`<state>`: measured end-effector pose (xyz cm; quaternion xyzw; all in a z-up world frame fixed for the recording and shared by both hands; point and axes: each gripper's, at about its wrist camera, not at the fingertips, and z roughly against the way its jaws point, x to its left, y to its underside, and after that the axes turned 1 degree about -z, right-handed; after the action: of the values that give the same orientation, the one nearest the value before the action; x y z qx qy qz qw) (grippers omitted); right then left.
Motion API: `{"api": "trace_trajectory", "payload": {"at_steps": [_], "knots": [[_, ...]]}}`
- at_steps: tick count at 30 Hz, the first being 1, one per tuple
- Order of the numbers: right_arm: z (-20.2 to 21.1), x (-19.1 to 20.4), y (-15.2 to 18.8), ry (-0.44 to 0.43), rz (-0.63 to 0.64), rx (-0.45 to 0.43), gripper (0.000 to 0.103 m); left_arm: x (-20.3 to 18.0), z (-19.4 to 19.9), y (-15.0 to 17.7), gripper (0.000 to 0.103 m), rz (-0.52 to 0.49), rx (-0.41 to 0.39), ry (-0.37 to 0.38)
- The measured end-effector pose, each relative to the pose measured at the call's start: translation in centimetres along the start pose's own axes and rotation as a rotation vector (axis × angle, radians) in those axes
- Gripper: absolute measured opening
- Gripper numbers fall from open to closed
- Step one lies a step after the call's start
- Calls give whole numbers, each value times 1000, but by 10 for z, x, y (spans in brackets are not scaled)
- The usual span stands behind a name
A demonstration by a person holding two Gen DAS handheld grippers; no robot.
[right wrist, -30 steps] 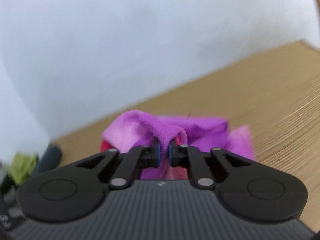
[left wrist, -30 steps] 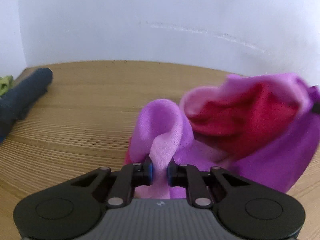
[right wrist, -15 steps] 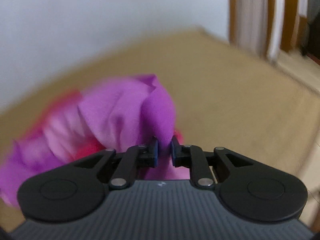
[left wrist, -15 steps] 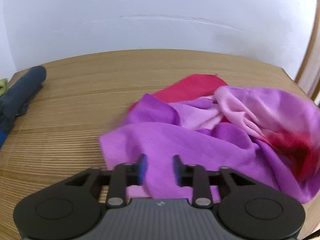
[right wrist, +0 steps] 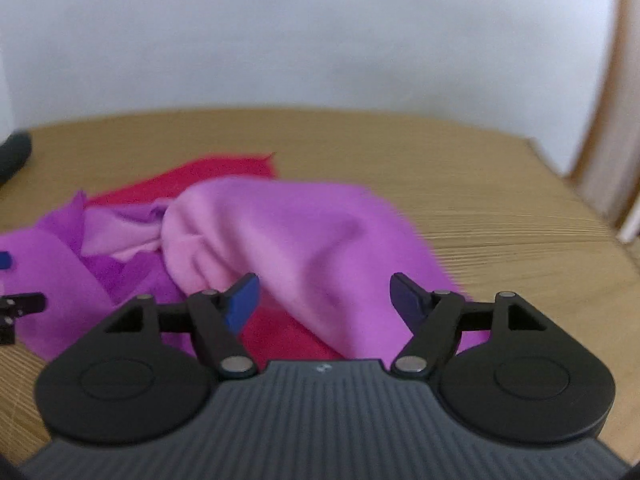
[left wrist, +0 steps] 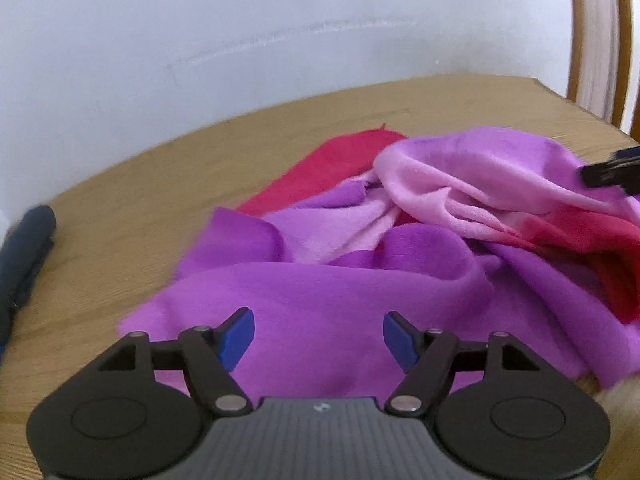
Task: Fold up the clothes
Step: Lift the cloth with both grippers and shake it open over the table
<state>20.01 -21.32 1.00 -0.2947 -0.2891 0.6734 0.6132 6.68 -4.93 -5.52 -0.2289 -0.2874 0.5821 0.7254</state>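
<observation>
Both sets of jaws have just been opening, letting go of the purple-and-red garment, so it now lies crumpled on the wooden surface, not yet folded. The left gripper stands wide apart with purple cloth just ahead and beneath it. The right gripper is likewise spread, the pink-purple mound directly ahead, unclamped.

The crumpled garment lies heaped on the bench, before the wall, with a rolled-up garment well apart at the bench's left edge and both hand-held grippers, left and right, over its near side.
</observation>
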Motion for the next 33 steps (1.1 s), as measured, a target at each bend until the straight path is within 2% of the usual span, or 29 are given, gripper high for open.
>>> {"api": "trace_trajectory", "payload": {"at_steps": [2,5,7,9,11,13,16,19,20,22,24,25,27,28,29,31,33], "knots": [[-35,4,-9,-40,58,67,74,-11,-15,-5,73,45,24,4],[-71,8,-9,-82,176,131,70,-31,-32,-13,73,99,65,-36],[-82,6,-5,-79,216,150,7,-42,-35,-15,73,121,80,-71],[-75,-19,-12,-120,135,123,8,-50,-35,-15,73,135,89,-91],[-52,-52,-22,-120,60,41,7,-56,-33,-14,73,149,102,-105],[-25,-93,-31,-51,2,-57,7,-64,-31,-14,73,163,117,-112],[7,-168,-40,134,-111,-148,7,-79,-25,-16,73,162,120,-106],[22,-241,-38,373,-171,-151,8,-95,-18,-19,73,148,107,-91],[21,-262,-34,410,-170,-110,10,-99,-16,-20,73,144,105,-85],[15,-287,-25,422,-168,-12,12,-105,-14,-23,73,138,105,-87],[22,-296,-11,405,-182,6,15,-108,-12,-25,73,137,101,-104],[27,-294,-5,390,-177,-8,24,-106,-10,-26,73,138,101,-116],[41,-281,9,331,-160,-50,35,-100,-6,-26,73,145,107,-151],[46,-267,14,274,-148,-70,45,-95,-5,-26,73,150,108,-164],[50,-251,17,208,-134,-90,50,-88,-3,-25,73,156,108,-179],[57,-220,25,27,-83,-85,71,-71,1,-24,73,168,100,-223],[51,-183,36,-203,-4,-14,73,-56,5,-24,74,168,90,-282]]}}
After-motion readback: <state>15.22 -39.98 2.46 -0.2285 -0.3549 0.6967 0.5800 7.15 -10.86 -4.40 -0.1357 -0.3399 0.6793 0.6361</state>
